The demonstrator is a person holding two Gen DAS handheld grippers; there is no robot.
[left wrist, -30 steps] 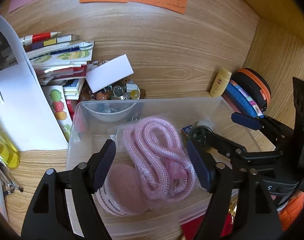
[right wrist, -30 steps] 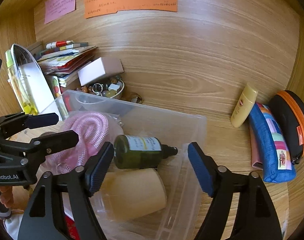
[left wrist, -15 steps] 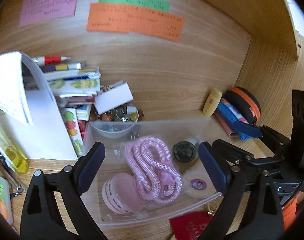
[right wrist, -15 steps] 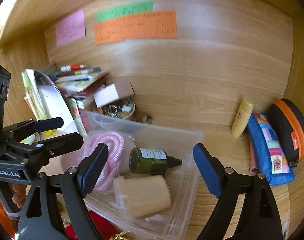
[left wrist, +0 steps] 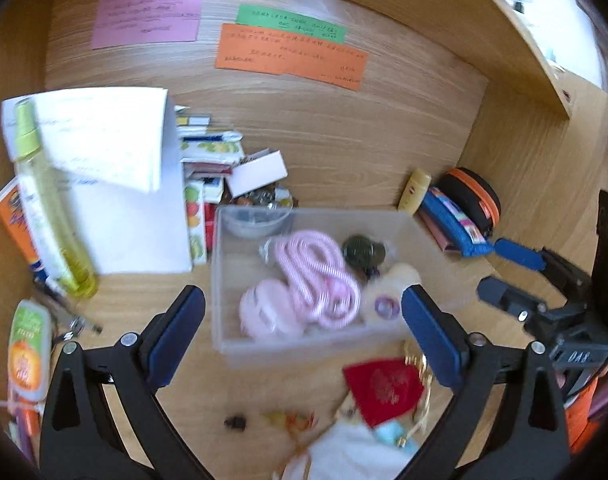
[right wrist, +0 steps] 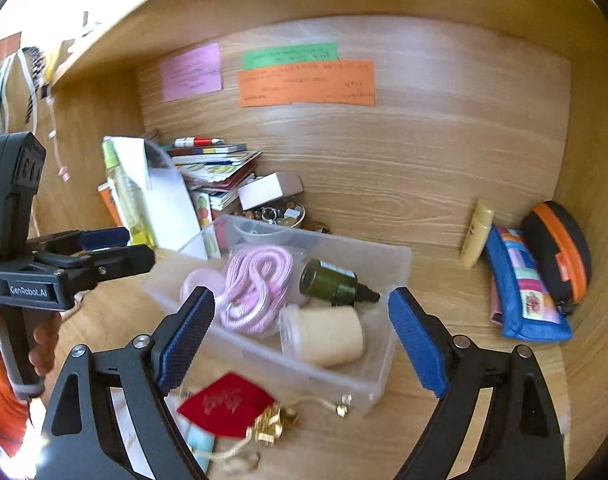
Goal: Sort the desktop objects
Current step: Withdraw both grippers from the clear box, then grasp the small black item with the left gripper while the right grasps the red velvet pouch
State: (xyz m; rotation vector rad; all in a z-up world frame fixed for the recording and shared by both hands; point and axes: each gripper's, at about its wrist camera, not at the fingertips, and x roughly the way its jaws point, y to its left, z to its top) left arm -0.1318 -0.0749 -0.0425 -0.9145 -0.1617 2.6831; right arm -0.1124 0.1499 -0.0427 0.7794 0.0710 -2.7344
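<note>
A clear plastic bin (left wrist: 224, 272) (right wrist: 396, 264) stands on the wooden desk. In it lie a pink rope coil (left wrist: 320, 276) (right wrist: 256, 284), a pink round pad (left wrist: 264, 312), a dark green bottle (left wrist: 362, 250) (right wrist: 332, 282) and a beige cylinder (right wrist: 324, 336). My left gripper (left wrist: 302, 330) is open and empty, held above and in front of the bin. My right gripper (right wrist: 300, 334) is open and empty, also back from the bin. A red pouch with gold cord (left wrist: 384, 390) (right wrist: 228, 404) lies in front of the bin.
A stack of books (right wrist: 216, 168), a white box (left wrist: 258, 172), a bowl of trinkets (right wrist: 280, 216), white paper (left wrist: 116, 152) and a yellow-green bottle (left wrist: 48, 216) stand at the left. A yellow tube (right wrist: 478, 232), a blue pouch (right wrist: 520, 292) and a black-orange case (right wrist: 560, 252) lie at the right.
Both grippers have pulled back and up from the bin, so more of the desk and the back wall's notes shows. Both stay open and empty.
</note>
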